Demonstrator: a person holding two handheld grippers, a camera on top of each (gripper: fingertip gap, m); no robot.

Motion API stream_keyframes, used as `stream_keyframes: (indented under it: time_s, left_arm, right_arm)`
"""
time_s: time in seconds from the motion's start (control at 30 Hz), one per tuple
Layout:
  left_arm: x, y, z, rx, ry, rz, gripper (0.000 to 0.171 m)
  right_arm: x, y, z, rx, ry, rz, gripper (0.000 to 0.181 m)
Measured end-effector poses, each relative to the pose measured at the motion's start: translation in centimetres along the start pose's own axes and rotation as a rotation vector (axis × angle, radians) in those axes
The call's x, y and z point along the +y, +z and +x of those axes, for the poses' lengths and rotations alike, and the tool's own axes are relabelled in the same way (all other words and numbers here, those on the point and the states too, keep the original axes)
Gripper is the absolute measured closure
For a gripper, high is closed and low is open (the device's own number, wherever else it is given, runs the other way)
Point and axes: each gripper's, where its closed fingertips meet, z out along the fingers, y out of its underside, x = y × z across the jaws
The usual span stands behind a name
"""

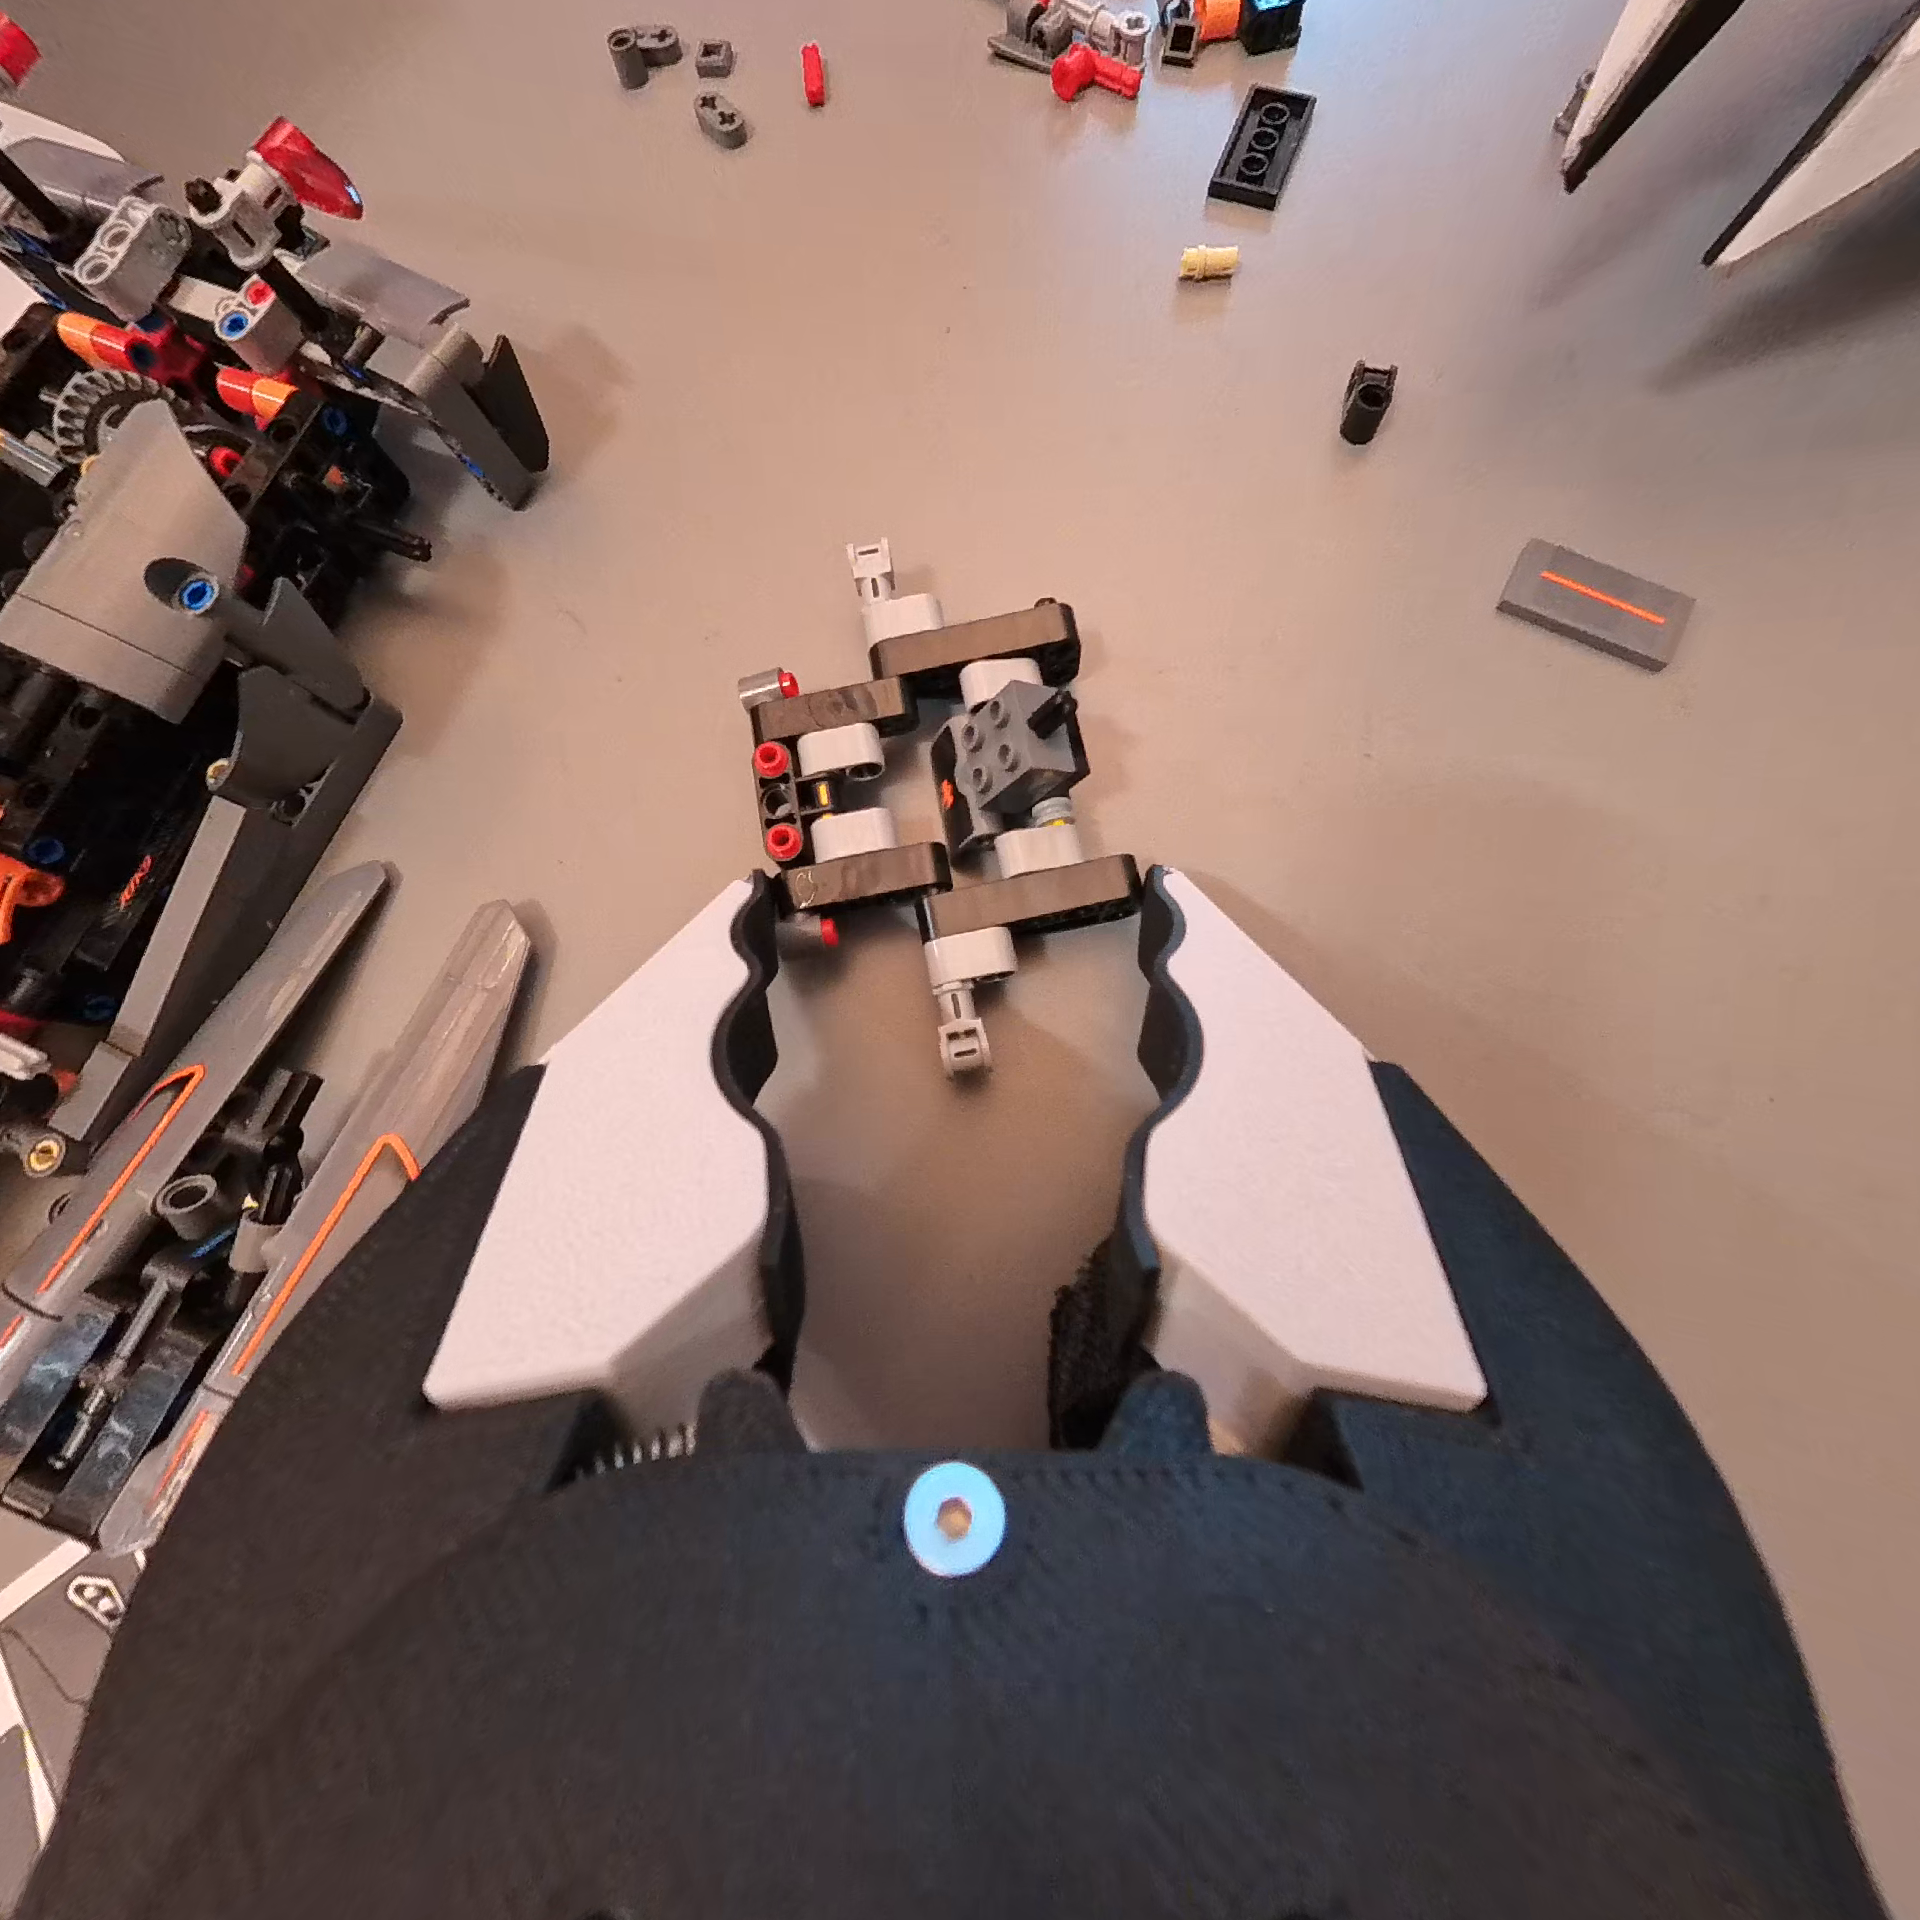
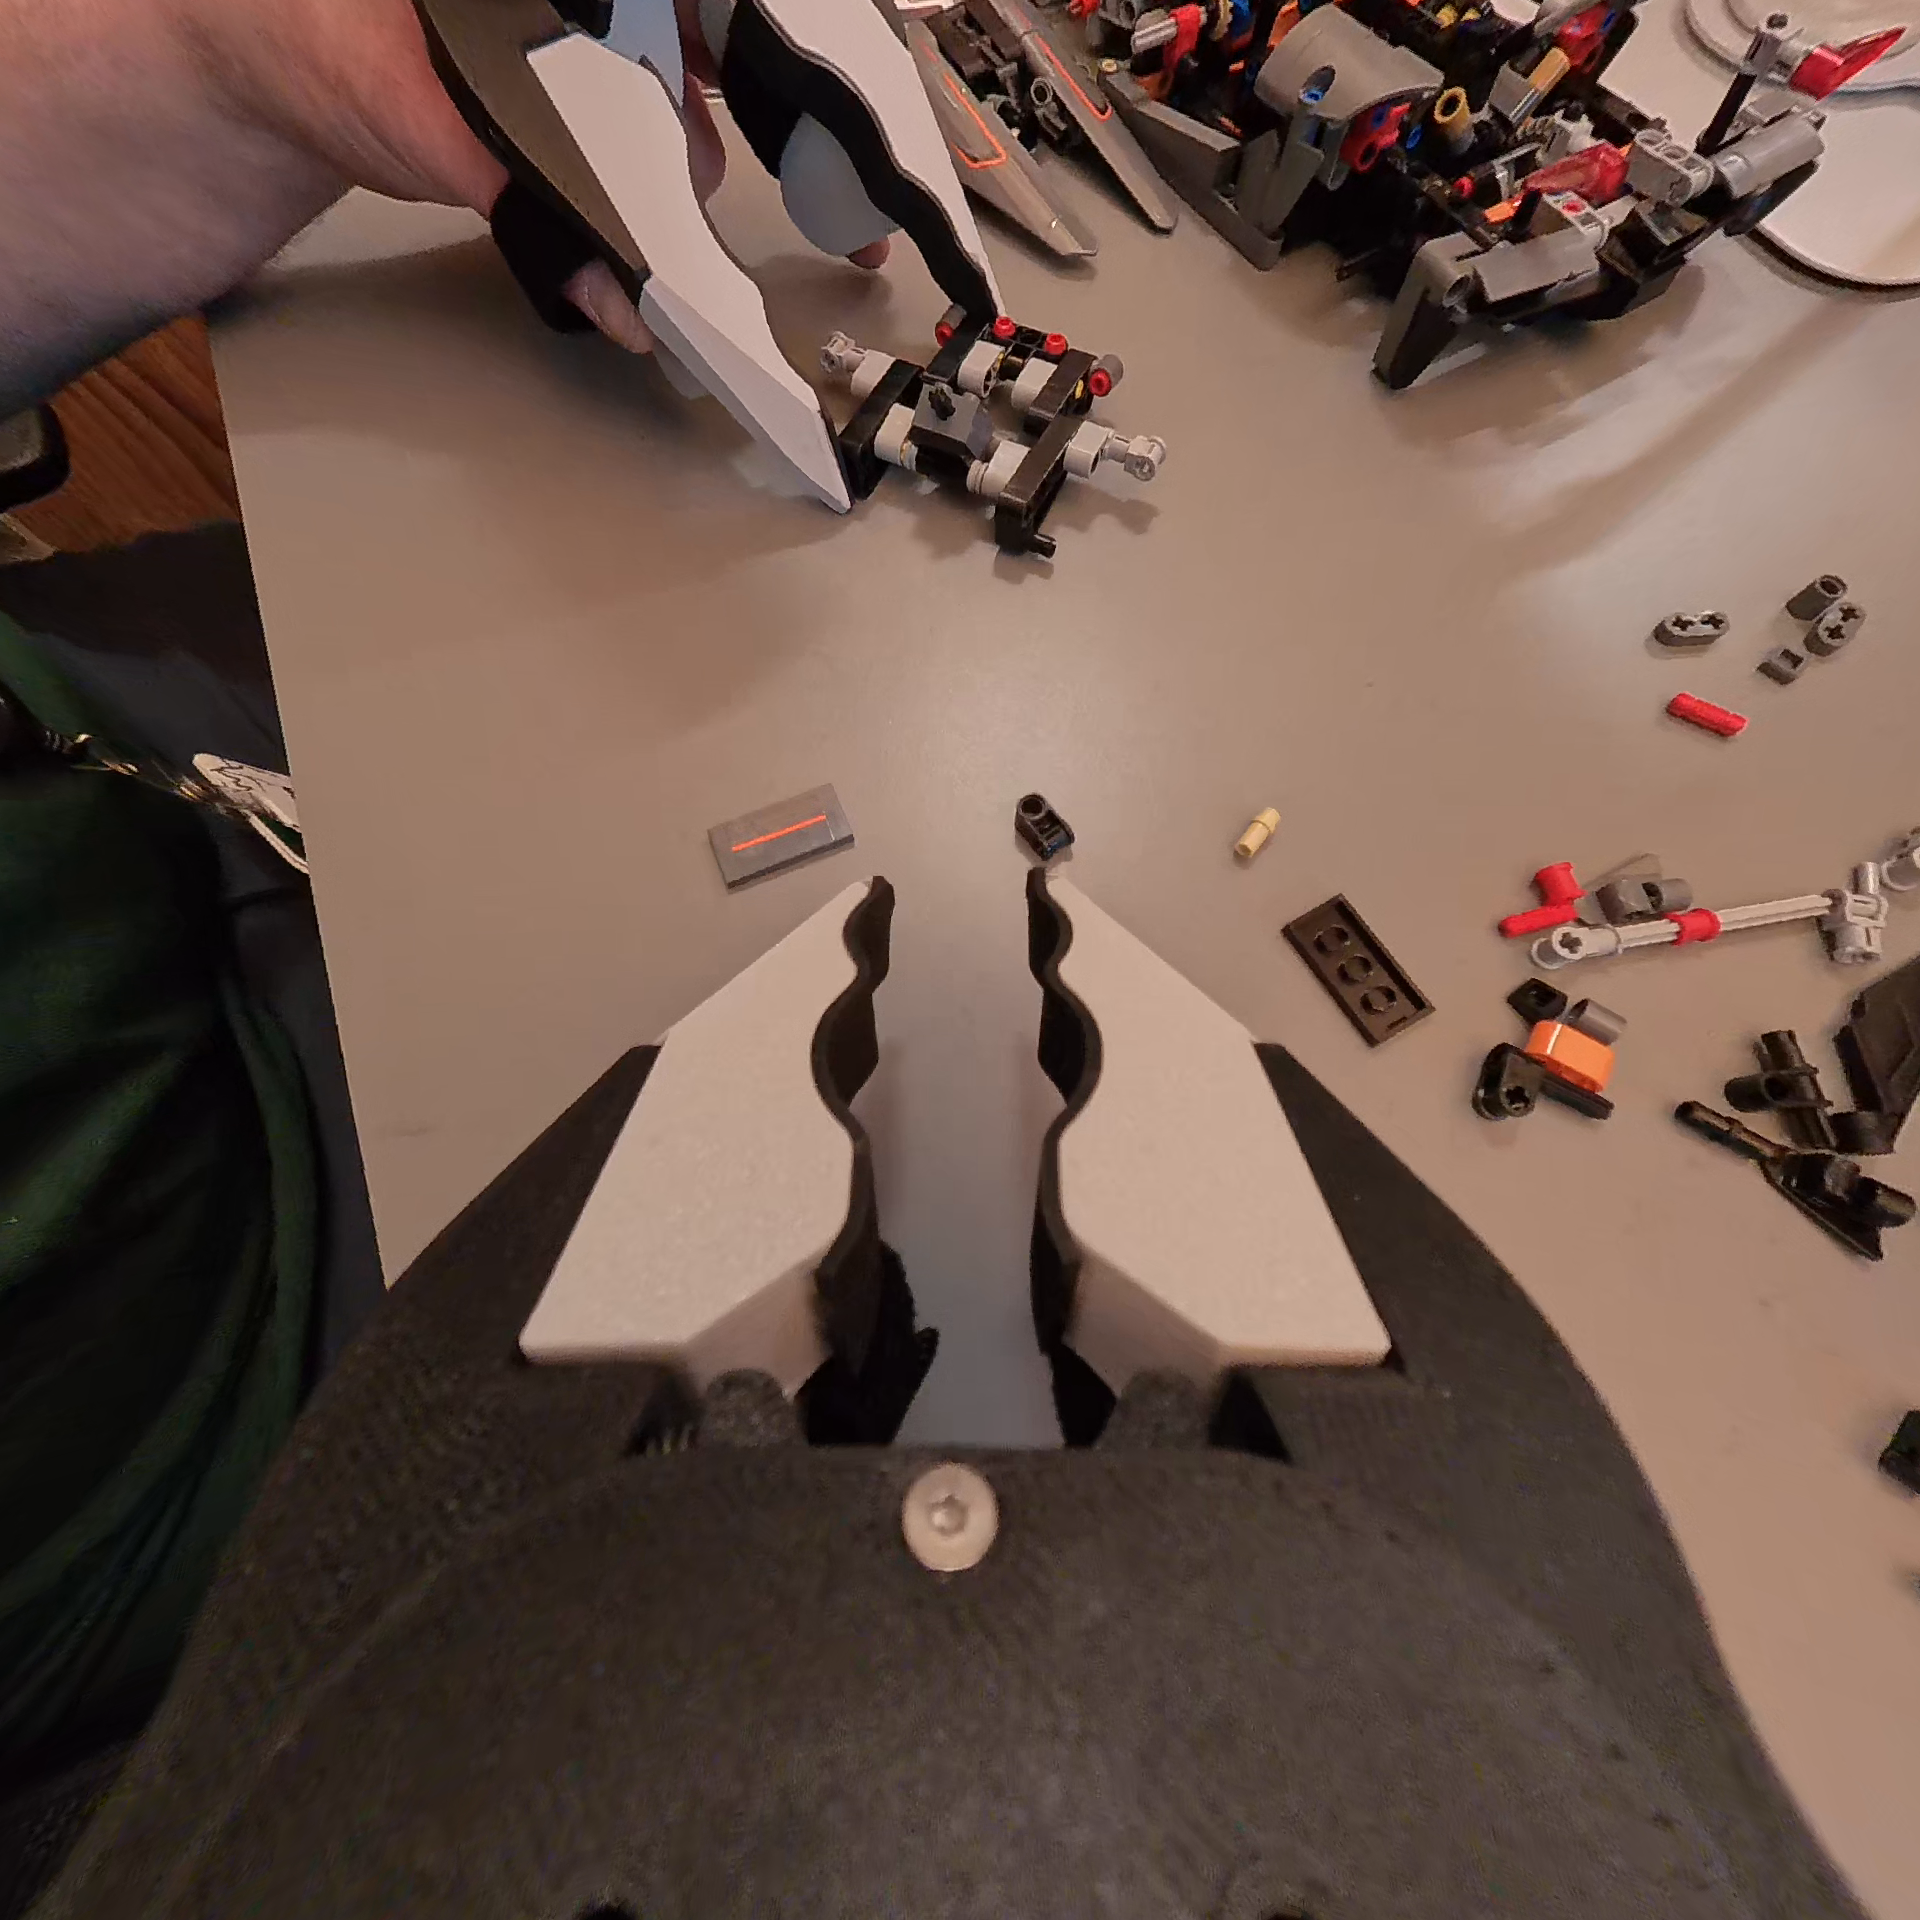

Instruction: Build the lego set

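Two grippers work over a grey table (image 2: 623, 644). The left gripper (image 1: 951, 894), fingers spread wide, has its tips touching either end of a small black-and-grey frame of beams and pins (image 1: 925, 769) lying flat mid-table; whether it grips is unclear. The right gripper (image 2: 961, 894), fingers parted and empty, points at a small black connector (image 2: 1042, 828). A large, mostly built model (image 2: 1455, 156) stands by the far edge. Many loose pieces (image 2: 1662, 987) lie scattered, so much building seems left.

No legible text, label or number anywhere — orange markings on lego pieces too small to read.
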Motion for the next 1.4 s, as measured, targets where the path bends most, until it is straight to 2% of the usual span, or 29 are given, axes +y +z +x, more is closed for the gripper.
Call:
stream_keyframes:
  time_s: [0.4, 0.5, 0.63, 0.9, 1.1, 1.4]
  left_arm:
    - [-0.5, -0.3, -0.1, -0.041, 0.092, 0.037, 0.104]
    - [-2.1, -1.5, -0.3, 0.000, 0.034, 0.163, 0.104]
    - [-5.8, -5.6, -0.2, 0.163, -0.088, 0.480, 0.104]
    - [-8.3, -12.3, -1.5, 0.457, -0.256, 0.843, 0.105]
    - [-8.6, -14.2, -1.5, 0.549, -0.265, 0.932, 0.105]
    - [-8.2, -13.9, -1.4, 0.594, -0.286, 0.950, 0.105]
  right_arm:
    - [0.4, -0.5, 0.2, 0.001, 0.010, 0.016, 0.157]
    - [0.5, -0.7, 0.3, 0.002, 0.012, 0.024, 0.157]
    - [0.5, -0.9, 0.2, -0.001, 0.018, 0.038, 0.157]
    - [0.3, -0.8, 0.0, -0.010, 0.017, 0.052, 0.157]
    - [0.3, -0.5, -0.2, -0.018, 0.016, 0.055, 0.157]
    - [-0.9, 0.1, -0.1, 0.015, 0.056, 0.146, 0.153]
